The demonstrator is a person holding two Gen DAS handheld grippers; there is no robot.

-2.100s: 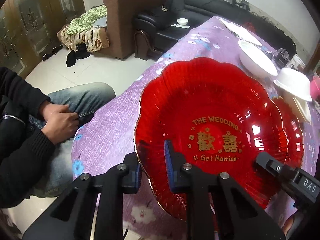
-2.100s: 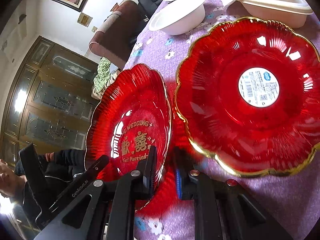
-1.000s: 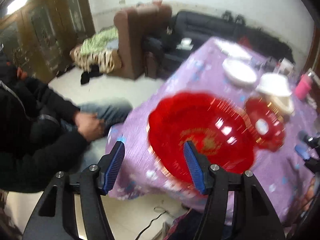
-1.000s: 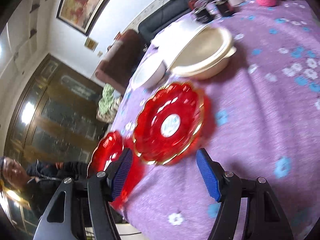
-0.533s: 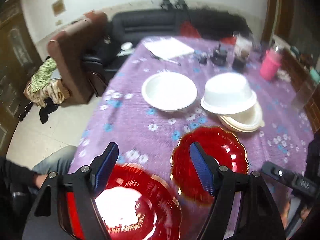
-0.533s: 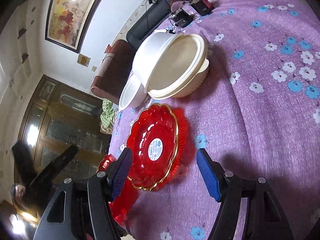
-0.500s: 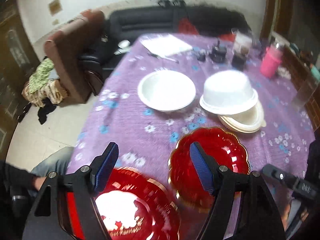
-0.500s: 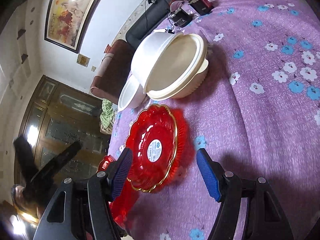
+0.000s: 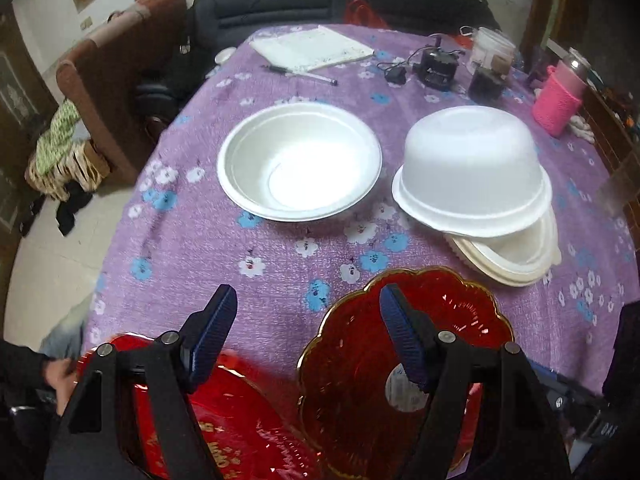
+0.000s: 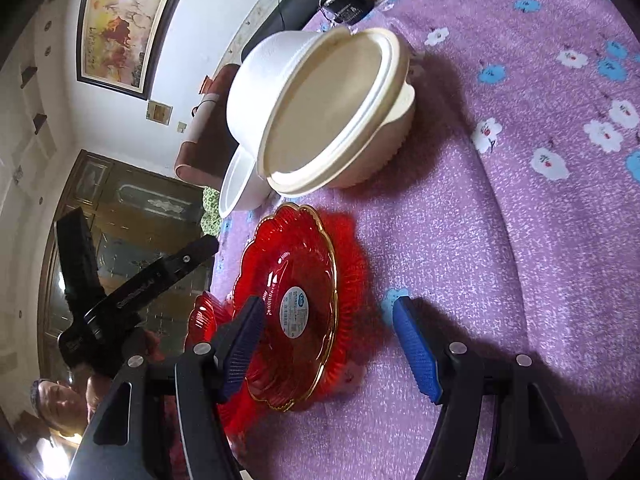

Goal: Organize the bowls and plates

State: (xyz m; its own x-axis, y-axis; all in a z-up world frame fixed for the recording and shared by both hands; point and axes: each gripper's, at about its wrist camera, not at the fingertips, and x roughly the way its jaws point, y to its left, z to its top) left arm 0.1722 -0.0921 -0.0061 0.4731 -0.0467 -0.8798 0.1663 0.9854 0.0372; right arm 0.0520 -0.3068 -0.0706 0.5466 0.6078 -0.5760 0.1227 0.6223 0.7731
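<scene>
- Since two seconds ago both grippers have let go of the lettered red plate and pulled back above the table; the left gripper (image 9: 307, 330) now hangs with its jaws spread wide and nothing between them, and the right gripper (image 10: 328, 344) is likewise spread and empty.
- Two red scalloped glass plates with gold rims lie flat on the purple flowered tablecloth (image 9: 208, 240): the lettered red plate (image 9: 240, 432) at the near left edge, and the labelled red plate (image 9: 360, 380) just beside it to the right, apart from it.
- Three pale bowls: one white foam bowl (image 9: 299, 166) standing upright beyond the plates; one upturned white foam bowl (image 9: 472, 168) resting tilted on one cream bowl (image 9: 520, 256) to the right.
- The left wrist view alone shows the far end of the table: a white notebook (image 9: 312, 48), a pen (image 9: 308, 75), a pink knitted-sleeve bottle (image 9: 560, 96) and dark gadgets.
- The right wrist view alone shows the white sticker (image 10: 294, 312) on the labelled red plate (image 10: 296, 300) sharply, the cream bowl's (image 10: 332, 112) smooth inside, a framed painting (image 10: 120, 20) on the wall, and the left gripper (image 10: 132, 288) seen from the side.
</scene>
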